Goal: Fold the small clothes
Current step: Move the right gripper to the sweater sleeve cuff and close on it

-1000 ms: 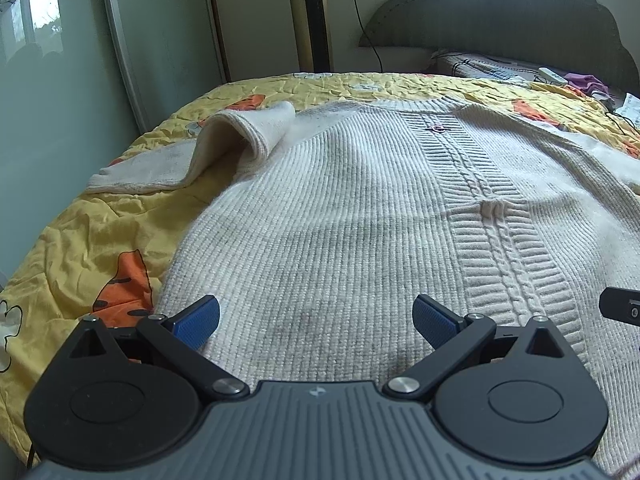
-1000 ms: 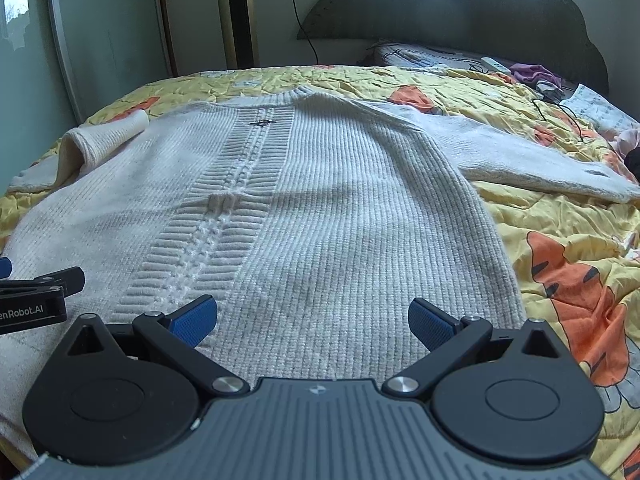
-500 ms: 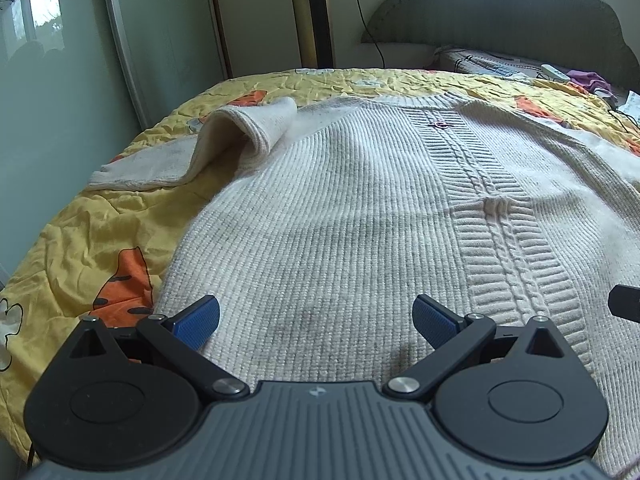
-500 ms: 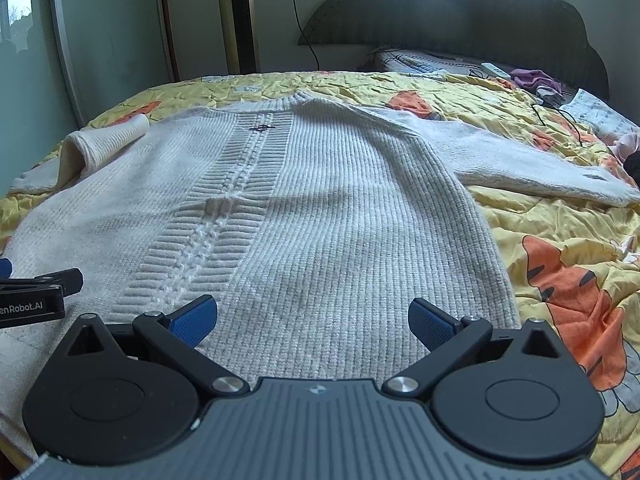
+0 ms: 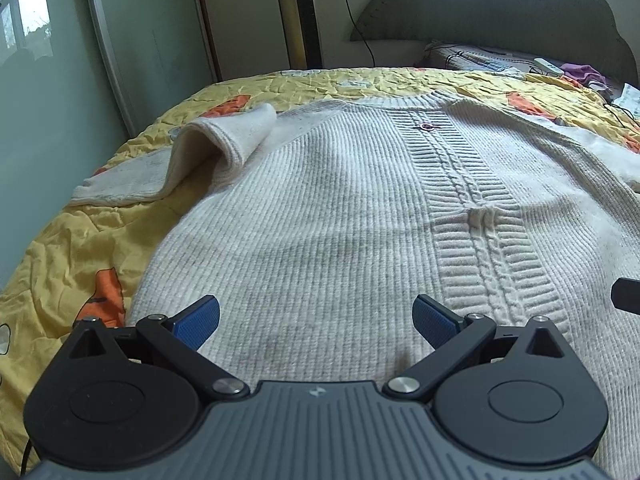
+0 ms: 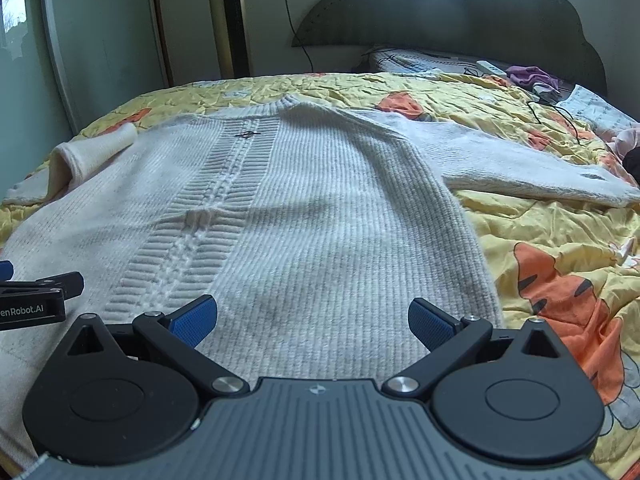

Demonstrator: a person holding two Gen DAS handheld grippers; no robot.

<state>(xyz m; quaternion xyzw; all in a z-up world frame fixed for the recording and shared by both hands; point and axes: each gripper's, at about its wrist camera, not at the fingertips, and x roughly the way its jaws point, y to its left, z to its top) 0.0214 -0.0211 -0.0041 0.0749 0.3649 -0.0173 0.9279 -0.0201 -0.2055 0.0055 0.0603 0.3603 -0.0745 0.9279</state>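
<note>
A cream knitted sweater point(image 5: 340, 208) lies flat, front up, on the bed, collar far from me; it also shows in the right wrist view point(image 6: 320, 208). Its left sleeve point(image 5: 208, 152) is bunched and folded over, its right sleeve point(image 6: 520, 160) stretches out to the right. My left gripper point(image 5: 316, 316) is open and empty over the hem's left half. My right gripper point(image 6: 312, 316) is open and empty over the hem's right half. Each gripper's edge shows in the other's view.
A yellow bedspread point(image 6: 560, 240) with orange tiger prints covers the bed. A dark headboard point(image 6: 460, 12), a pillow, a remote, cables and purple cloth point(image 6: 528, 74) lie at the far end. A glass door point(image 5: 48, 80) stands at the left.
Both grippers have tilted up a little, so the sweater sits lower in each view. Both stay open and hold nothing.
</note>
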